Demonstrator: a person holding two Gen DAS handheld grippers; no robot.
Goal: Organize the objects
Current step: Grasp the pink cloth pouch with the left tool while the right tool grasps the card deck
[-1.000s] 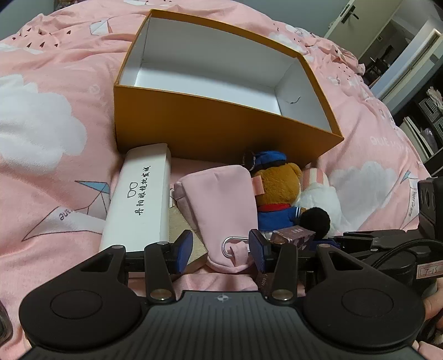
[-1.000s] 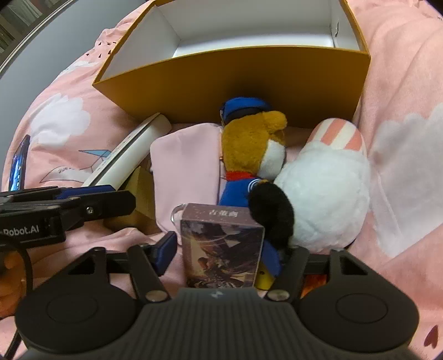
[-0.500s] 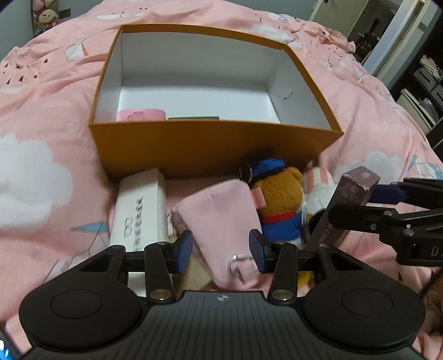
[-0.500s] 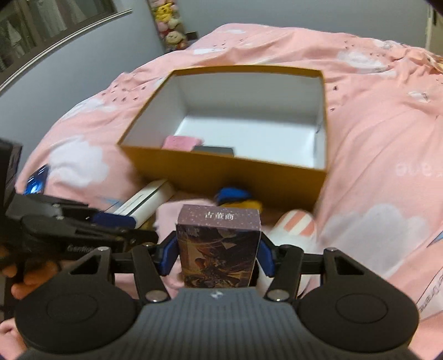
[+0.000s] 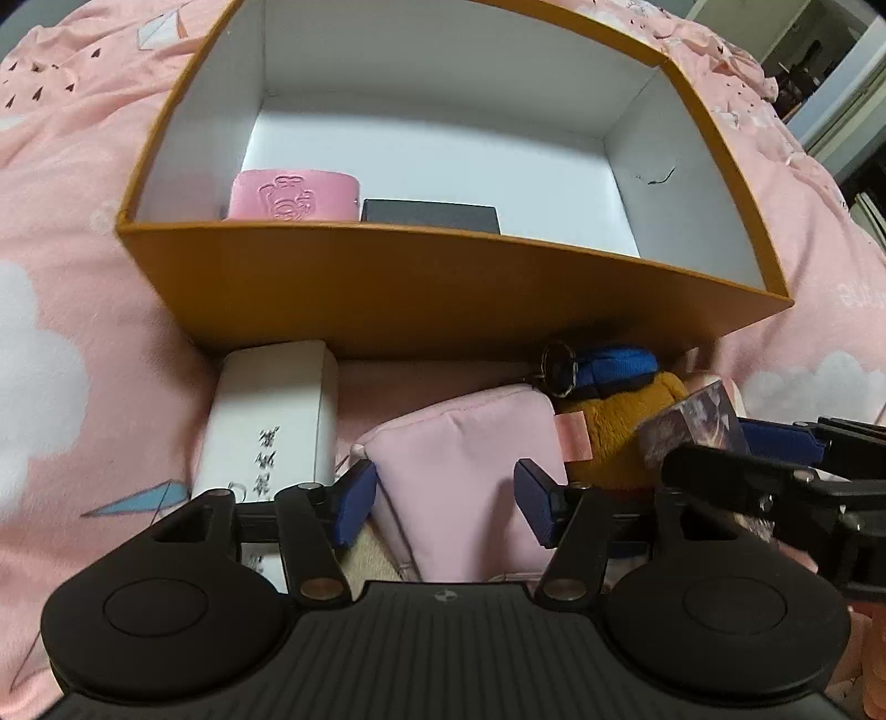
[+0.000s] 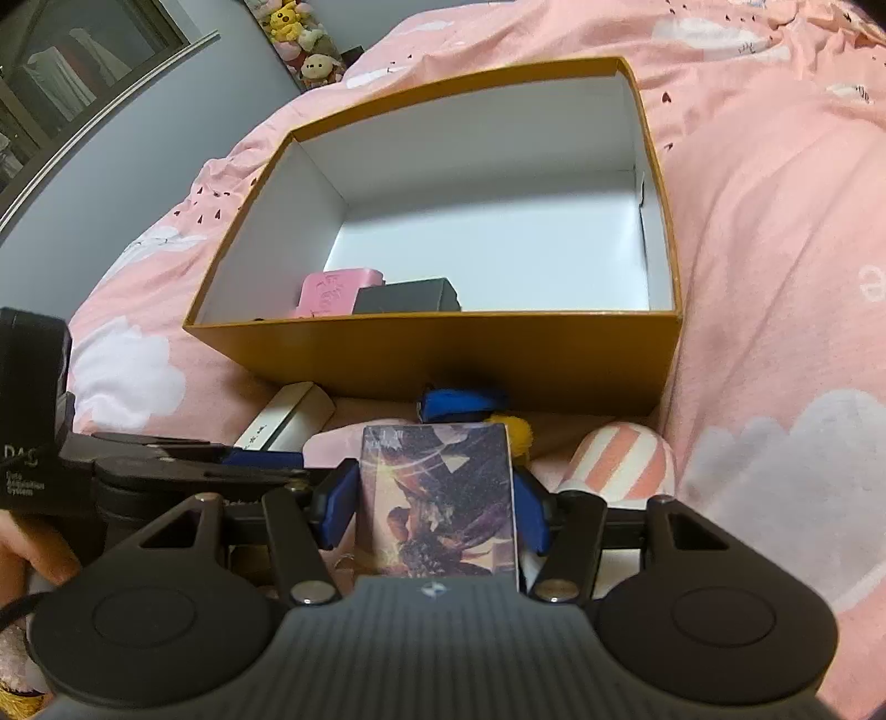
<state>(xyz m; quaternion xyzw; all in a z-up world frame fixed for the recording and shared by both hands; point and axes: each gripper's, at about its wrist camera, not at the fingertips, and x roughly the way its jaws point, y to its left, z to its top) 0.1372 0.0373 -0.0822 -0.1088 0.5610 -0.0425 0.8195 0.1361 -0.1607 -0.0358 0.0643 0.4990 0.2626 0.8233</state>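
Note:
An orange box (image 5: 443, 288) (image 6: 443, 354) with white inside sits on the pink bed; a pink case (image 5: 293, 194) (image 6: 332, 291) and a black box (image 5: 432, 216) (image 6: 407, 296) lie in it. My right gripper (image 6: 437, 501) is shut on a purple card box (image 6: 440, 498), held above the items before the orange box; it shows in the left wrist view (image 5: 692, 429). My left gripper (image 5: 446, 507) is open over a pink pouch (image 5: 465, 465). A white long box (image 5: 271, 415) (image 6: 288, 423), a bear plush (image 5: 614, 399) and a striped plush (image 6: 620, 462) lie nearby.
The pink bedspread (image 6: 775, 221) with cloud prints surrounds the orange box. A grey wall and plush toys (image 6: 299, 33) stand at the far left. A doorway (image 5: 803, 50) shows at the far right.
My right gripper has lifted the card box off the bed and tilted it forward toward the orange box. My left gripper moved closer to the orange box, over the pouch.

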